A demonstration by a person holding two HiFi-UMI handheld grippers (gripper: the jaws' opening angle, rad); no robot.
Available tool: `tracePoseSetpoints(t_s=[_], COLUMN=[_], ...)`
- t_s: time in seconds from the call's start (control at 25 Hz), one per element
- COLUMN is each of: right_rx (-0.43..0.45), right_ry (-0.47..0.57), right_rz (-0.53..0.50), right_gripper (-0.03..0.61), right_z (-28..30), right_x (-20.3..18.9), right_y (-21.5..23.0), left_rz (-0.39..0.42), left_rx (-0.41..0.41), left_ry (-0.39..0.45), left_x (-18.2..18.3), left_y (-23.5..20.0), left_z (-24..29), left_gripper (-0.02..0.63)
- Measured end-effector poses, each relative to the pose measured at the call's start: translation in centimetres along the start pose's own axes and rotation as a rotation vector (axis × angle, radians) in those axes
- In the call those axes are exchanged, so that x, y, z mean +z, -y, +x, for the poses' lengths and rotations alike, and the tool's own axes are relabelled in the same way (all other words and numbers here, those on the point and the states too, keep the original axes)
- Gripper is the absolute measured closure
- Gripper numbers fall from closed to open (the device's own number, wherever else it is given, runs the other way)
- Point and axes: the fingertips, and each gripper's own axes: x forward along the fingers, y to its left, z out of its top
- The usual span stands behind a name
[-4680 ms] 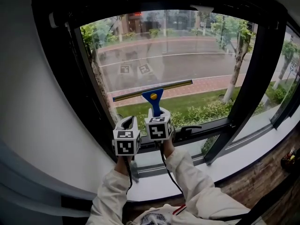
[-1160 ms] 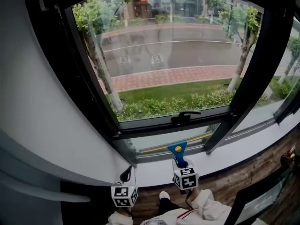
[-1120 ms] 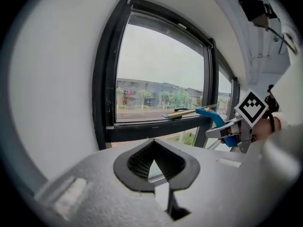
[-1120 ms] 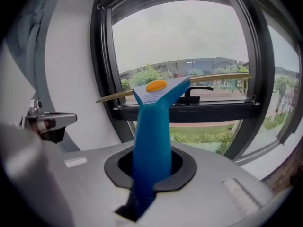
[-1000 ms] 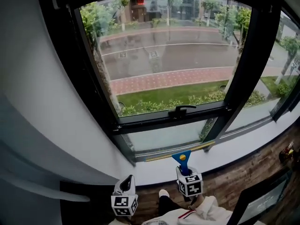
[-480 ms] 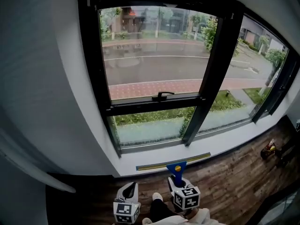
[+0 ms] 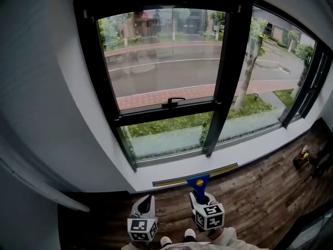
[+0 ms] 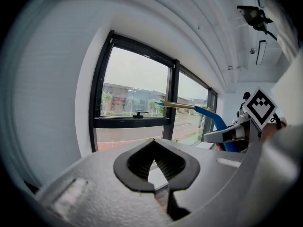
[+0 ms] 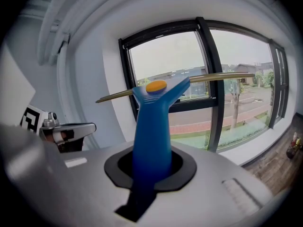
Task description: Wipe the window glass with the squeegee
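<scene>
The squeegee (image 7: 197, 180) has a blue handle with a yellow button and a brass-coloured blade; it is upright and held off the window glass (image 7: 161, 66), low in front of the white sill (image 7: 250, 152). My right gripper (image 7: 201, 198) is shut on its handle; in the right gripper view the handle (image 9: 151, 126) rises out of the jaws, with the blade (image 9: 213, 77) across the window. My left gripper (image 7: 147, 203) hangs beside it to the left, shut and empty. In the left gripper view, that gripper (image 8: 155, 162) points at the window, with the squeegee (image 8: 213, 119) at the right.
The window has a black frame with a thick upright (image 7: 226, 77) and a black handle (image 7: 173, 102) on the crossbar. Grey wall (image 7: 47, 113) lies to the left. Below is a wooden floor (image 7: 260, 191), with a small object (image 7: 302, 158) at the right. Shoes (image 7: 177, 240) show at the bottom edge.
The squeegee was on the upper pane 4.7 s ago. Since then it came down past the sill, and the view has pulled back from the window. Both grippers now sit low over the floor.
</scene>
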Motion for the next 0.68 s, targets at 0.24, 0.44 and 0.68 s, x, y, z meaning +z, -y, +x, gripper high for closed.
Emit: tracePoseSetpoints(t_s=[0.24,0.44,0.68], right_rx=[0.024,0.026,0.021], right_ry=[0.027,0.035,0.027], right_rz=[0.0,-0.008,-0.019], right_gripper=[0.531,0.531,0.531], right_z=[-1.4,-1.9,-2.5], right_x=[1.2,1.2,0.7], right_y=[2.1,3.1,3.6], left_rz=[0.034,0.039,0.034], left_rx=[0.01,0.018,0.024], left_ry=[0.04,0.04,0.032], left_x=[2.2,2.2,1.4], left_y=[3.6,4.5,5.2], left_z=[1.0,1.2,1.0], left_gripper=[0.614,0.614,0.614])
